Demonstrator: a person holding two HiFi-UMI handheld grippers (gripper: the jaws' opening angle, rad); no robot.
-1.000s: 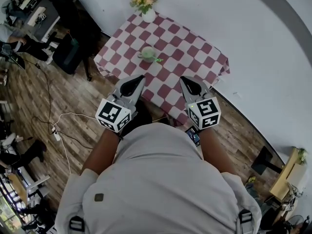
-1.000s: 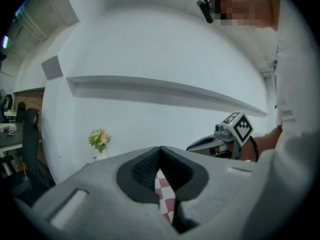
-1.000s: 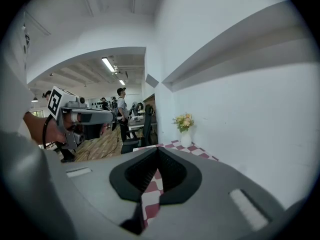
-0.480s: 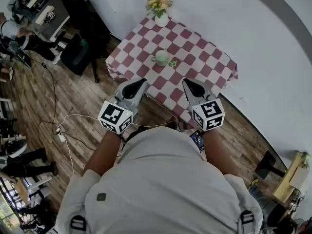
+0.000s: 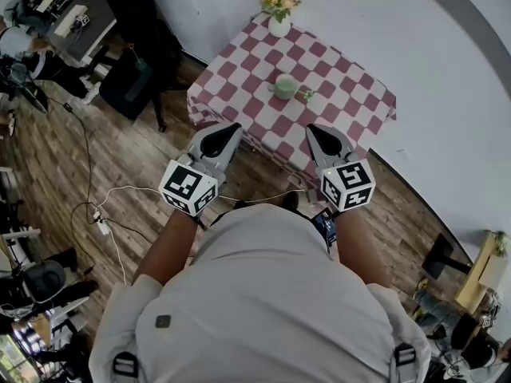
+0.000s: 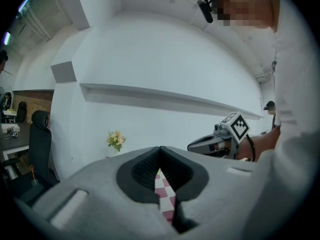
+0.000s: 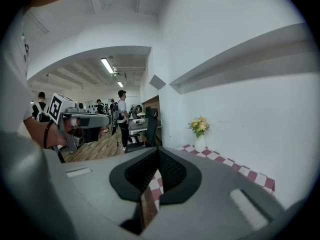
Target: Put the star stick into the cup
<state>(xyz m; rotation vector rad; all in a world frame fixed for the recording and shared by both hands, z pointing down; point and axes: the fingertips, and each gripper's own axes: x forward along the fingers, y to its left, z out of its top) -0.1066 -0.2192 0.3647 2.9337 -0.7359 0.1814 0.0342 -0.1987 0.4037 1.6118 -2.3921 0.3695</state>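
Left gripper (image 5: 227, 129): held short of the table's near edge, toward its left side; fingers (image 6: 141, 170) closed on each other, nothing between them.
Right gripper (image 5: 318, 132): level with the left gripper, short of the table's near edge, toward its right side; fingers (image 7: 173, 170) closed on each other, nothing between them.
Table (image 5: 335, 112): covered by a red-and-white checked cloth, set against a white wall.
Cup (image 5: 285, 86): pale green, upright near the middle of the table.
Star stick (image 5: 306, 96): green, lying on the table just to the right of the cup; whether it touches the cup cannot be told.
Flower vase (image 5: 279, 27): white, with flowers, at the table's far corner by the wall.
Head view only: the cup and the star stick.
Gripper views only: each shows the other gripper alongside, the flower vase seen from the side, and a sliver of the table's checked cloth below the closed fingers.
Right gripper view only: people (image 7: 121, 115) standing in the room well beyond the table.
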